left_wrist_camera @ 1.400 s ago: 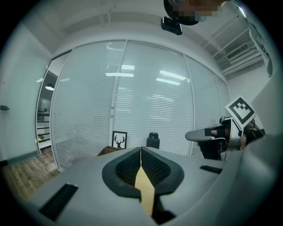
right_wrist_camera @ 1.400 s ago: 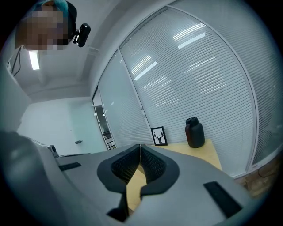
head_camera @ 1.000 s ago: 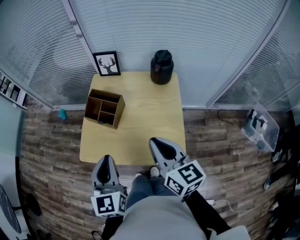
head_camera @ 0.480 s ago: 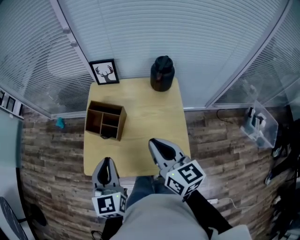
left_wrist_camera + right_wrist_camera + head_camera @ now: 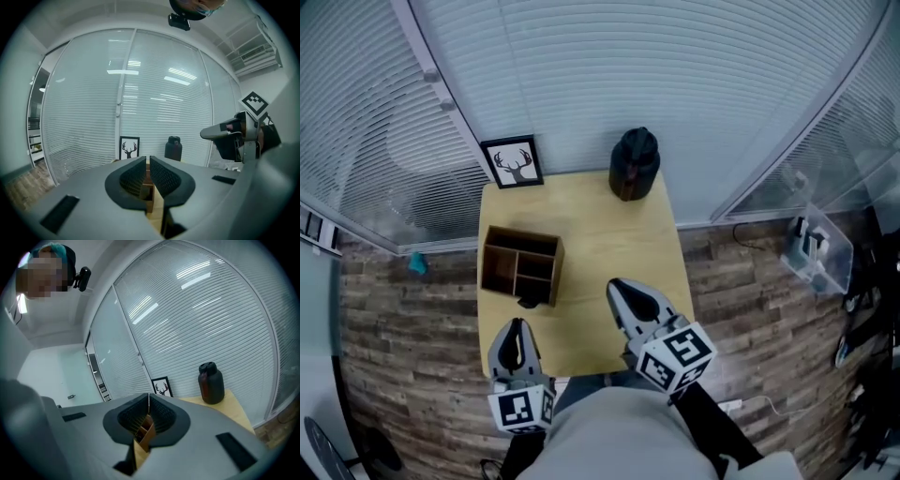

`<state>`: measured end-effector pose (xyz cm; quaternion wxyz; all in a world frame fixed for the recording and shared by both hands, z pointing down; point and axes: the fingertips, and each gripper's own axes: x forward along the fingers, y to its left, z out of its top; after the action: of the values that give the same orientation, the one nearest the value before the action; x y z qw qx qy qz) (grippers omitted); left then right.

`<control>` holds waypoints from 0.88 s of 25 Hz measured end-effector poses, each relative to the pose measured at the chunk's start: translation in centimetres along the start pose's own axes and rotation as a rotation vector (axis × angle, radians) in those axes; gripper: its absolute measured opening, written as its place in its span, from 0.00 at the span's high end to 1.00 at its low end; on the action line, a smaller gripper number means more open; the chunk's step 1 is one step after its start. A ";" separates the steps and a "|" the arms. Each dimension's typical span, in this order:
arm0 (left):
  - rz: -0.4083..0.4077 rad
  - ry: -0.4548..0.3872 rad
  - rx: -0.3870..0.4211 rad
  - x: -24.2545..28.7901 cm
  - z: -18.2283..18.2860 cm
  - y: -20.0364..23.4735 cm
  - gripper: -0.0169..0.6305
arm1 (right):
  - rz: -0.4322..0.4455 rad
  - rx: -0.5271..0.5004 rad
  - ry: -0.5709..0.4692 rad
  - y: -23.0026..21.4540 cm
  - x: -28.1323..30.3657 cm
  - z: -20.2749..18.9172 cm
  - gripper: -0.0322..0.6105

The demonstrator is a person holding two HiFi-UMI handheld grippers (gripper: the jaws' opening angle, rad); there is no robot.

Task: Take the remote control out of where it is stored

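Remote control [image 5: 528,301]: we read it as the small dark shape at the near edge of the wooden organizer [image 5: 523,235], ahead of both grippers and touched by neither; we cannot tell which compartment holds it. Left gripper [image 5: 147,163]: its jaws are pressed together, with only a hairline between the ribbed pads, and nothing is pinched. It points toward the organizer, a sliver of which shows below the tips. Right gripper [image 5: 149,398]: its jaws likewise meet at the tips and grip nothing, and we see the organizer's dividers through the hollow behind them. In the head view both grippers hang over the near part of the table [image 5: 609,234], the left at its near-left corner and the right further in on the near-right side, with the person's grey-clad body [image 5: 619,441] just behind them. The organizer sits on the left half of the pale wooden tabletop, well apart from the two things at the far edge. Framed deer picture [image 5: 514,161]: upright at the far-left corner, against the blinds [image 5: 694,75]. Dark bottle [image 5: 635,164]: upright at the far edge, to the right of the picture. Around the table we see plank flooring [image 5: 403,309], with a clear plastic box [image 5: 816,253] on it at the right.
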<state>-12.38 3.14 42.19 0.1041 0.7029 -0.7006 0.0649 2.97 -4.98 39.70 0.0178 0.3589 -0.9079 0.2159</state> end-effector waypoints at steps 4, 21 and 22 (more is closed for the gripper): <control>-0.008 0.007 -0.005 1.5 -0.4 1.6 0.96 | -0.023 0.010 -0.007 -0.5 0.9 0.4 0.94; -0.029 0.074 -0.054 4.3 -3.3 1.4 0.70 | 0.001 0.024 -0.012 -2.0 1.3 1.3 0.94; -0.028 0.078 -0.050 4.6 -3.4 1.5 0.67 | 0.001 0.028 -0.015 -2.0 1.3 1.4 0.94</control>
<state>-13.63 -0.48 46.70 0.1497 0.7068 -0.6874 0.0736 3.50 -7.70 39.40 0.0060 0.3603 -0.9051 0.2259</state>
